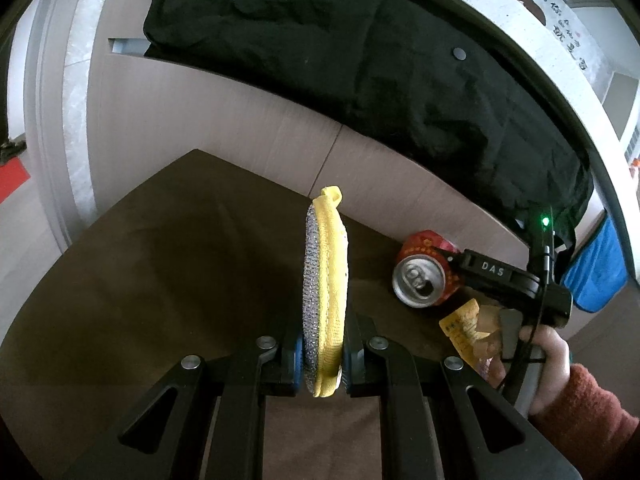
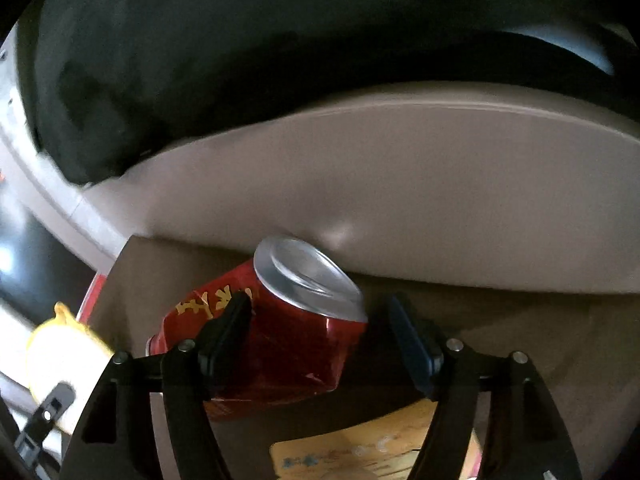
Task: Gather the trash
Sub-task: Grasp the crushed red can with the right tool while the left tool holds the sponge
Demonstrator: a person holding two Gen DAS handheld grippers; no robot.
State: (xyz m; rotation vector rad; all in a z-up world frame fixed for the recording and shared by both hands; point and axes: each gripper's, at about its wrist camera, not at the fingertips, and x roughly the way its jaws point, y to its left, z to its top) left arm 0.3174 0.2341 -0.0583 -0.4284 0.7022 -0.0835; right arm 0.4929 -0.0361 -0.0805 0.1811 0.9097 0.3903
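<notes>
A yellow-edged, silver-mesh scouring pad (image 1: 325,300) was clamped upright in the left gripper (image 1: 322,362). The right gripper (image 2: 320,340) was spread wide around a dented red aluminium can (image 2: 276,332) at the brown table's (image 1: 160,264) far edge.

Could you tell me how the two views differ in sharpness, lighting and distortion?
Left wrist: sharp, dim; sponge and can crisp, fisheye bends the cabinet edge. Right wrist: darker and softer, top-left background smeared, glare on the can base.

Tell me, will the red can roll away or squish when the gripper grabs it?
The red can lies on its side on the brown table, so a nudge could roll it. Its wall already looks dented, so it will probably crumple further if squeezed. Its top is open, so it is likely empty and light. The right gripper straddles it, open.
</notes>
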